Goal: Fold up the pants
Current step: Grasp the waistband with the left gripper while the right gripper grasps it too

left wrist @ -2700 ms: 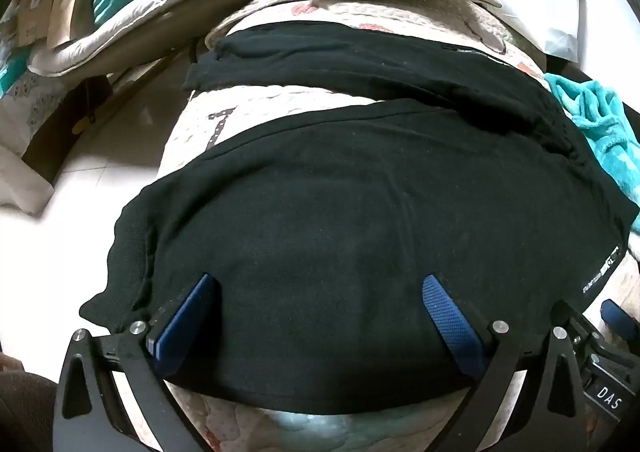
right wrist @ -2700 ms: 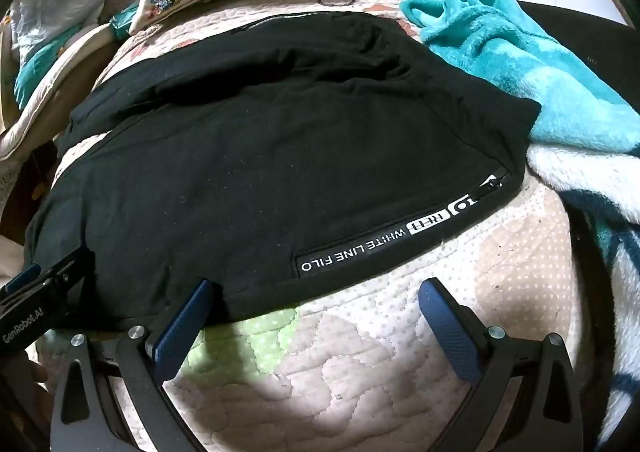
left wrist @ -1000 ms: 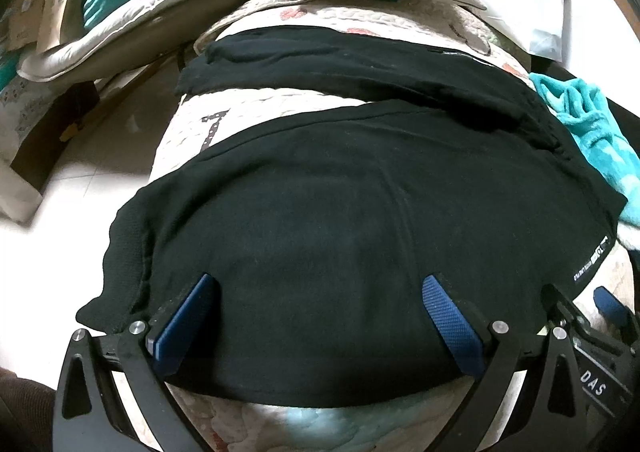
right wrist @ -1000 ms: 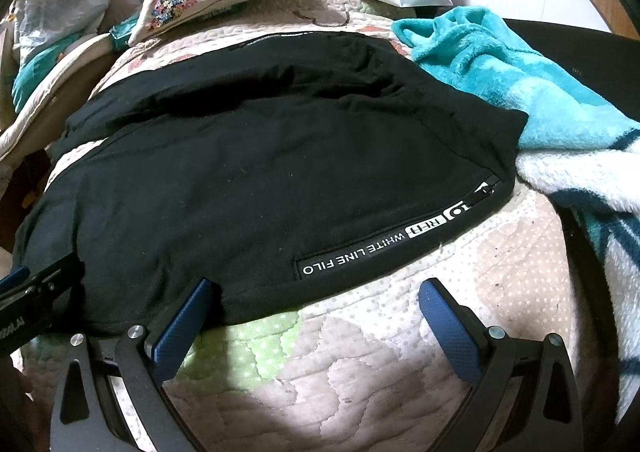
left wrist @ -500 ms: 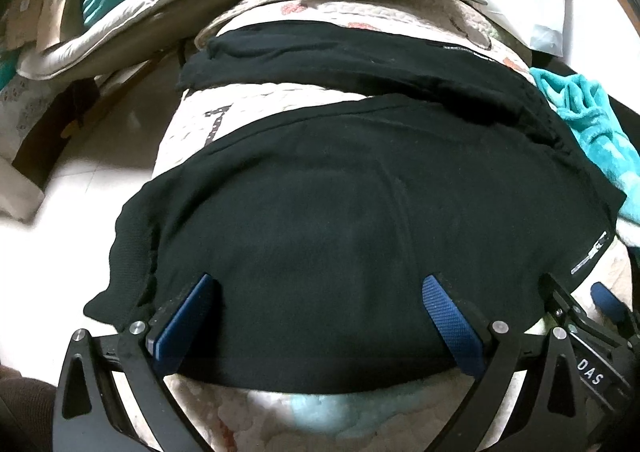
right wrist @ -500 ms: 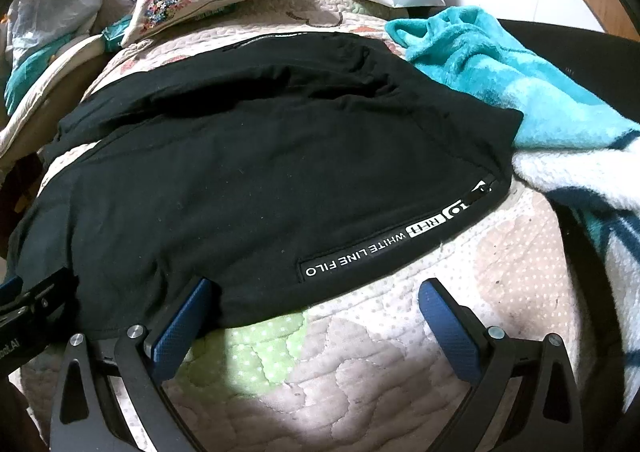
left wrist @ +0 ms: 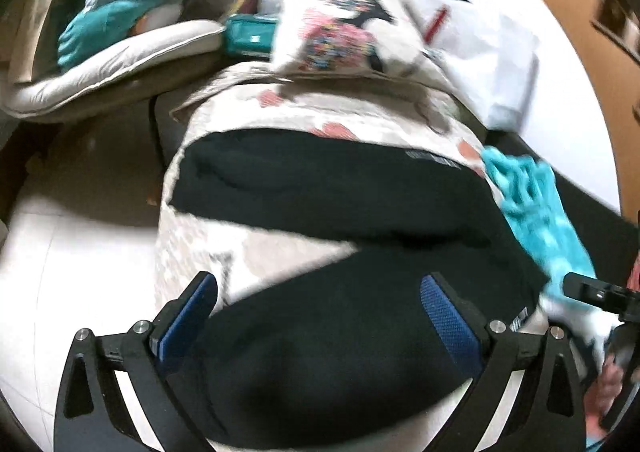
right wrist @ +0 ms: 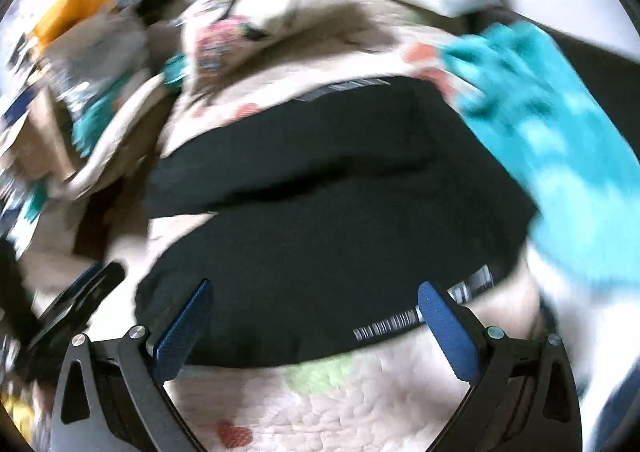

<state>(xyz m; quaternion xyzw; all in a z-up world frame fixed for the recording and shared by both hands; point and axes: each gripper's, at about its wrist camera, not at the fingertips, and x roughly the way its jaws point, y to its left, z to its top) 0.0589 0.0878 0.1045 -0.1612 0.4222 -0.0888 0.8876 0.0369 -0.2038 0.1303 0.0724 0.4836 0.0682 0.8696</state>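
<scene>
Pants [left wrist: 340,352] fill the lower centre, both legs unfolded. My left gripper [left wrist: 320,316] and right gripper [right wrist: 316,320] are spread, empty. Pinching one layer could drag them crooked.

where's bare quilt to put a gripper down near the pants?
Two bare patches: the quilt strip in front of the pants hem, under the right gripper, and a wedge between the two legs ahead of the left gripper. Crowded: teal blanket on the right, pillow and bags behind.
</scene>
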